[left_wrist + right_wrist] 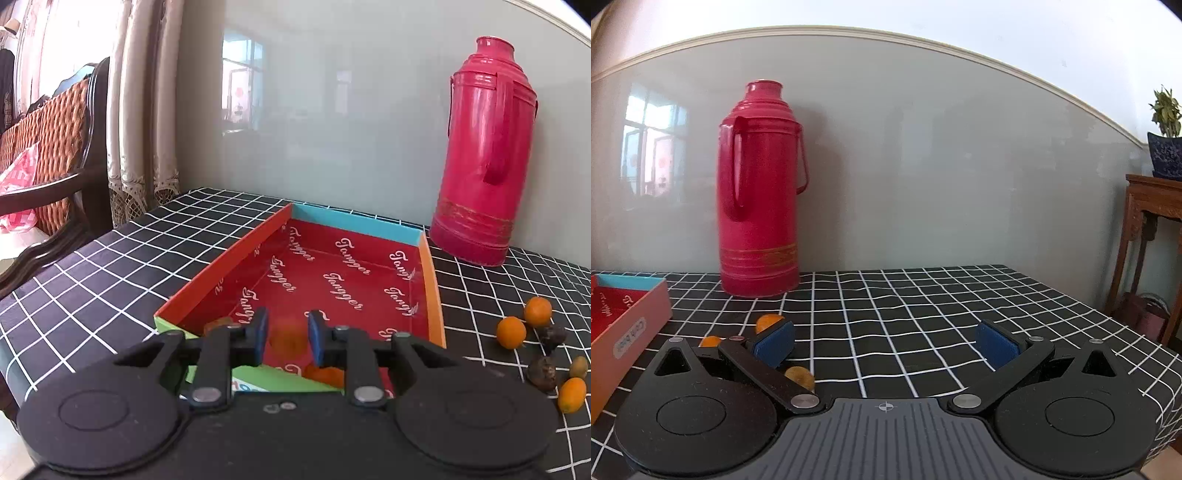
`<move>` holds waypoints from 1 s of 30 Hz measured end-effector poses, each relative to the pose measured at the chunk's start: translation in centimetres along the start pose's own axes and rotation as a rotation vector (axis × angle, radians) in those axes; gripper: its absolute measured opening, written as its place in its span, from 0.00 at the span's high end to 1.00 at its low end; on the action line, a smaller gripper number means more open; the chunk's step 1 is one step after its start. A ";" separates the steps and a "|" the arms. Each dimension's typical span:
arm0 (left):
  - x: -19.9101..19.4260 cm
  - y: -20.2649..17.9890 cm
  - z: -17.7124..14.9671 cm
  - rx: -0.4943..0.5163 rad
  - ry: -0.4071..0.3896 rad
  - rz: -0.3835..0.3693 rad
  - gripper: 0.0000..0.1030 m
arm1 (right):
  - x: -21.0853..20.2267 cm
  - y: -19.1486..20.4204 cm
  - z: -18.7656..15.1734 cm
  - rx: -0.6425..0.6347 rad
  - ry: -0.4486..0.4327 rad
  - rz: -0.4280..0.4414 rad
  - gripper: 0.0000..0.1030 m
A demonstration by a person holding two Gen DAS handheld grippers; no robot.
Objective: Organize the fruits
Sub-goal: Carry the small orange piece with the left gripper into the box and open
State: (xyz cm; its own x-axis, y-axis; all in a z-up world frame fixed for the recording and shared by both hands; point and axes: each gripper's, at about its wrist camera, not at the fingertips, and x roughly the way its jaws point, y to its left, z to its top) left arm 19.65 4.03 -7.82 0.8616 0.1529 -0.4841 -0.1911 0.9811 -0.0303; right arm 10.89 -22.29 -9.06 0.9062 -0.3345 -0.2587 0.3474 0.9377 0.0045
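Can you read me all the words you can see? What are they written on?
"Tangger": in white curly letters, repeated all over the red inside of the box.
White sticker on the pink outer side of the box: there are words, but they stand sideways and are too blurred to read.
Blue and orange letters on the box's green front flap: mostly hidden behind the left gripper, unreadable.
Red thermos: no words, only gold bands.

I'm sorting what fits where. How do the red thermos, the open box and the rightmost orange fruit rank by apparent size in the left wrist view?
Largest to smallest:
1. open box
2. red thermos, close to the box in apparent size
3. orange fruit, far smaller
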 end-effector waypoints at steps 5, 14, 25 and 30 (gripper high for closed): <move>0.1 0.0 0.1 -0.019 0.006 -0.007 0.74 | 0.0 0.5 -0.1 -0.015 0.001 0.020 0.00; -2.9 0.6 0.4 -0.025 -0.119 0.053 0.22 | 0.6 0.7 -0.2 0.027 0.056 0.166 0.00; -3.6 2.6 1.1 -0.078 -0.136 0.080 0.16 | 2.0 3.0 -1.3 -0.004 0.166 0.261 0.00; -3.4 4.2 1.3 -0.129 -0.123 0.098 0.15 | 3.2 3.7 -1.6 -0.003 0.237 0.301 0.47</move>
State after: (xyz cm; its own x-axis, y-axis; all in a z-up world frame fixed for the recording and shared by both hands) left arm 16.54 7.78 -5.13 0.8853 0.2683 -0.3799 -0.3291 0.9385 -0.1042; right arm 14.69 -19.70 -11.44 0.8866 -0.0136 -0.4623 0.0732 0.9911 0.1112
